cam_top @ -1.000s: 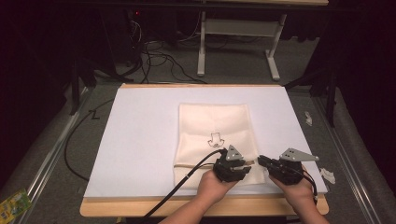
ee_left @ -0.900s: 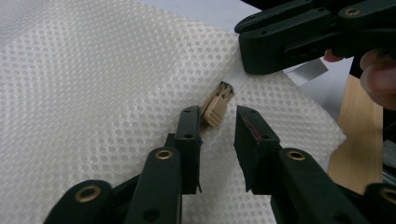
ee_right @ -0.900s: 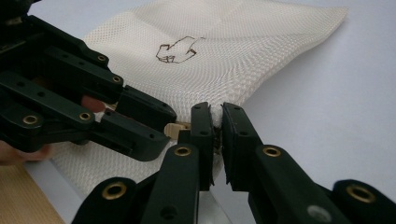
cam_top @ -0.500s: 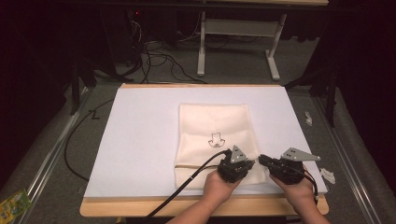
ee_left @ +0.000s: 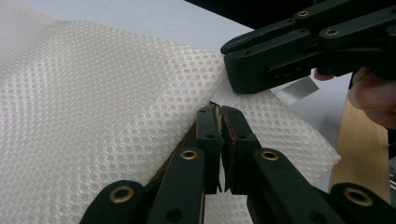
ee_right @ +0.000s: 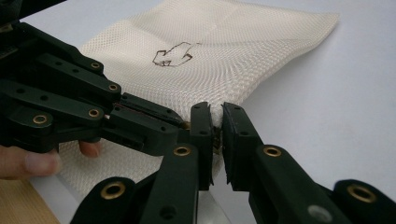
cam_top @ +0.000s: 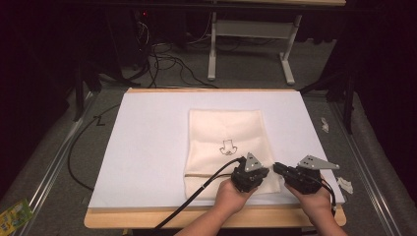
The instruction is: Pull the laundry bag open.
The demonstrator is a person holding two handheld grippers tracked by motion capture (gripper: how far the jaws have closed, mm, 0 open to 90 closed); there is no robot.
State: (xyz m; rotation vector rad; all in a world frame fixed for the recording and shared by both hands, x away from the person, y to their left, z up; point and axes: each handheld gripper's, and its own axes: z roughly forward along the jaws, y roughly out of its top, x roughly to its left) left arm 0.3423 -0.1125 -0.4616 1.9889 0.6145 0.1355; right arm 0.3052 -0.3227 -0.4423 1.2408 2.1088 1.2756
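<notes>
Left gripper (ee_left: 220,112) just closed, clamped on mesh bag (cam_top: 226,132) near edge; right gripper (ee_right: 215,116) pinching same bag corner alongside.

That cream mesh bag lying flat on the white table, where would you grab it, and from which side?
By its near right corner, coming in low from the person's edge of the table. The mesh bag lies flat, so only its rim gives thin jaws something to pinch. Both the left gripper and the right gripper are shut on that edge, side by side, probably on the bag's opening.
</notes>
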